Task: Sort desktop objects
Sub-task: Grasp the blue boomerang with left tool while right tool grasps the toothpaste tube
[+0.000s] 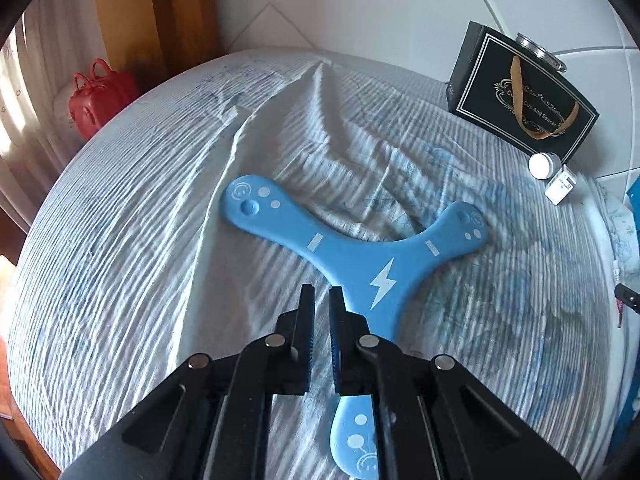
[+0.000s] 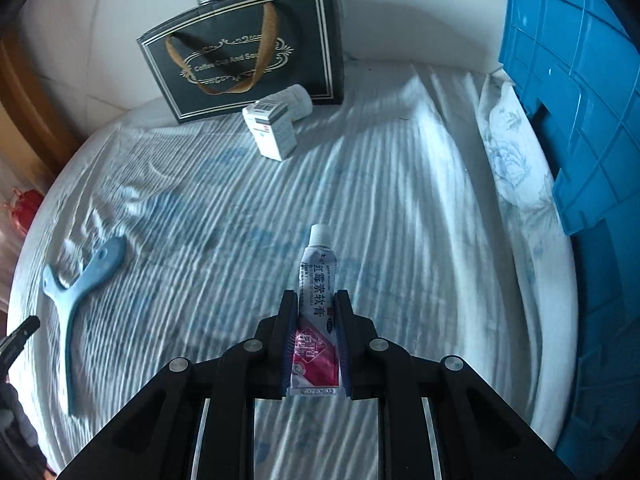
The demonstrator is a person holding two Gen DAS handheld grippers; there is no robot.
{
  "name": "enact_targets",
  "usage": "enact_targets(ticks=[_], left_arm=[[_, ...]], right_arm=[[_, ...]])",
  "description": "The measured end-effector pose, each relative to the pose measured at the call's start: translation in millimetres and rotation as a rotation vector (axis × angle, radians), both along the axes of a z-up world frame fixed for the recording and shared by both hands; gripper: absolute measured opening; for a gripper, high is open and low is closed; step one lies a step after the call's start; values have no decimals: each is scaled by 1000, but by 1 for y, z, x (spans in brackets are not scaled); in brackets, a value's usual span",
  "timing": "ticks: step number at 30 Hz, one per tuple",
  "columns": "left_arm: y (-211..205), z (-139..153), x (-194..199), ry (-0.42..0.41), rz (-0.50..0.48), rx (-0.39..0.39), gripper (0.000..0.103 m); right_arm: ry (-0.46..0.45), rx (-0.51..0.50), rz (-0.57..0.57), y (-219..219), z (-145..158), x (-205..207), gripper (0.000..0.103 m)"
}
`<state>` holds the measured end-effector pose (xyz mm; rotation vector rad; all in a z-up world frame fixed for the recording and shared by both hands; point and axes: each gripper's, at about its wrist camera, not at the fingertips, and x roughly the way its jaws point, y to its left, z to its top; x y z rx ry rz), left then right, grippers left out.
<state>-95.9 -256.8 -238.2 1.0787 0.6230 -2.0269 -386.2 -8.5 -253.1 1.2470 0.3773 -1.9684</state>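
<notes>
Pointing its white cap straight ahead, the ointment tube point(image 2: 318, 316) lies lengthwise along your right gripper point(image 2: 317, 300), whose jaws clamp its 2 flat sides, crimped end nearest the camera, above the striped cloth point(image 2: 400, 200) on the worktop. Your left gripper point(image 1: 321, 300) tilts steeply down, jaws pinched on the edge of the blue 3-armed boomerang point(image 1: 360, 256), 1 arm running back beneath it.
</notes>
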Motion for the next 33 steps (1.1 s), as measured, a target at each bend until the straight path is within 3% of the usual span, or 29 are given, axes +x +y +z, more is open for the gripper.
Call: enact_targets(ticks=[3, 7, 8, 9, 10, 11, 15, 17, 19, 20, 21, 23, 25, 26, 31, 33], left_arm=[[13, 3, -7, -18, -43, -15, 8], [23, -11, -25, -24, -88, 50, 14], [25, -16, -30, -26, -95, 61, 24], [26, -19, -33, -23, -101, 67, 44], [26, -23, -36, -23, -107, 72, 58], [26, -26, -39, -25, -107, 75, 80], [18, -45, -44, -63, -57, 104, 82], [18, -49, -43, -59, -39, 67, 83], [21, -53, -49, -87, -55, 30, 90], [22, -55, -54, -91, -75, 34, 102], [23, -56, -58, -95, -76, 17, 103], [19, -55, -62, -92, -58, 27, 103], [16, -51, -61, -75, -33, 10, 89], [15, -48, -59, -59, -31, 2, 63], [19, -39, -46, -43, -50, -3, 47], [29, -26, -44, -34, -86, -55, 23]], right_arm=[[-14, -6, 17, 0, -2, 8, 18], [-57, 7, 38, 0, -13, 15, 19], [-67, 13, 44, 0, -17, 16, 19], [-77, 20, 50, 0, -21, 18, 19], [-82, 23, 54, 1, -23, 19, 19], [-90, 27, 57, 1, -26, 20, 19], [-105, 46, 68, 0, -37, 21, 19], [-108, 51, 69, -1, -40, 21, 19], [-110, 60, 72, -3, -43, 21, 19], [-110, 65, 73, -4, -45, 22, 19], [-115, 70, 73, -5, -47, 23, 19], [-118, 79, 79, -9, -52, 24, 19], [-93, 83, 92, -13, -52, 28, 19], [-79, 91, 103, -17, -51, 30, 19], [-31, 71, 213, -44, -39, 61, 18], [-30, 50, 263, -56, -32, 78, 18]])
